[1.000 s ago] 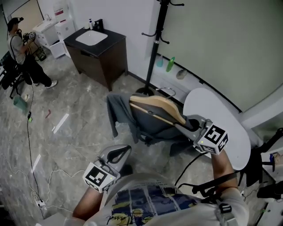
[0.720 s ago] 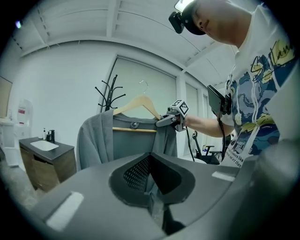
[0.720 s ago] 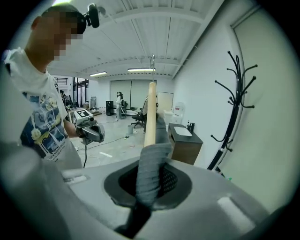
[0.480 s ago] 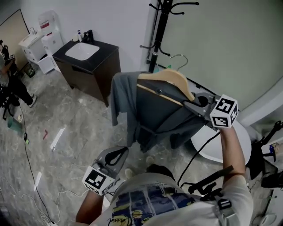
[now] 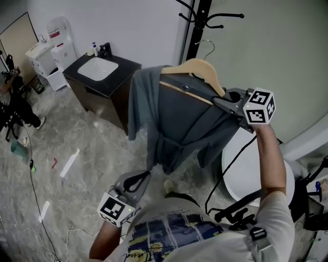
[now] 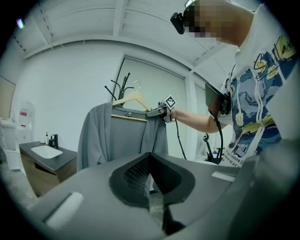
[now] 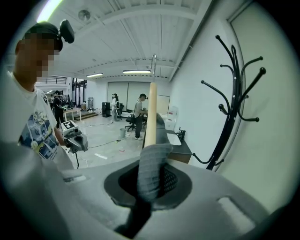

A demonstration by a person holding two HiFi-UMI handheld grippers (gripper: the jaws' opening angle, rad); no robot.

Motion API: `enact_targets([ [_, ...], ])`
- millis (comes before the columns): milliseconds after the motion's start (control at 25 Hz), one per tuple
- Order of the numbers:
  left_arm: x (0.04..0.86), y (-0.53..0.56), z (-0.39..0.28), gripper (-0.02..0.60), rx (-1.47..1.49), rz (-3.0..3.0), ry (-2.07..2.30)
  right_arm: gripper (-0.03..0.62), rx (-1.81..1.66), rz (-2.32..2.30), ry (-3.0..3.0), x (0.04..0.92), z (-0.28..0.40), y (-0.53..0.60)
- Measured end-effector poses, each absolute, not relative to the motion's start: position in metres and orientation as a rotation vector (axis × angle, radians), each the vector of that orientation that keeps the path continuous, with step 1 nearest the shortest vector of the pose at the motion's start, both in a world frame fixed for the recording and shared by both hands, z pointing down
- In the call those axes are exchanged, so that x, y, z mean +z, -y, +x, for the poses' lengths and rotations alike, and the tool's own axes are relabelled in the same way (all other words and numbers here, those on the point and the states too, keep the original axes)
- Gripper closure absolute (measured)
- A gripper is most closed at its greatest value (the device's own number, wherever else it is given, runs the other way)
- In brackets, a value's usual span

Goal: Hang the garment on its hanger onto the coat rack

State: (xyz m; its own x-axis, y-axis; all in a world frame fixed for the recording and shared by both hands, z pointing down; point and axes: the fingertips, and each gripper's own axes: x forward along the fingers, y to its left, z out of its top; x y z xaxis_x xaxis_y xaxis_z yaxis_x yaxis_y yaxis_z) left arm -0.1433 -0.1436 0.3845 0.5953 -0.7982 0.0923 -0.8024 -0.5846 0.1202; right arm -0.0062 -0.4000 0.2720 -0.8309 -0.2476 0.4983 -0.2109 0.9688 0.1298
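A grey garment hangs on a wooden hanger with a metal hook. My right gripper is shut on the hanger's right end through the fabric and holds it high, just in front of the black coat rack. In the right gripper view, grey cloth fills the jaws, the wooden hanger runs upward, and the coat rack stands to the right. My left gripper stays low by my body, shut on nothing. From the left gripper view, the garment hangs in front of the rack.
A dark vanity with a white sink stands left of the rack. A round white table sits below my right arm, with a cable trailing across it. Another person stands at the far left.
My right gripper has lifted the hanger and garment from low over the white table up to the height of the rack's hooks. The left gripper has stayed put.
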Motion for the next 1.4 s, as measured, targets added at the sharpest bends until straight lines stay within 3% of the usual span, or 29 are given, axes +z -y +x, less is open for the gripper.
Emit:
enact_targets([
  [760,0.387,0.313,-0.117,0.578,0.050,2.589,1.466,0.580,-0.056,0.286,2.546,0.299,-0.006,0.642],
  [1400,0.400,0.349,-0.116,0.578,0.112,2.504,1.504,0.580,0.025,0.279,2.542,0.353,-0.015,0.716],
])
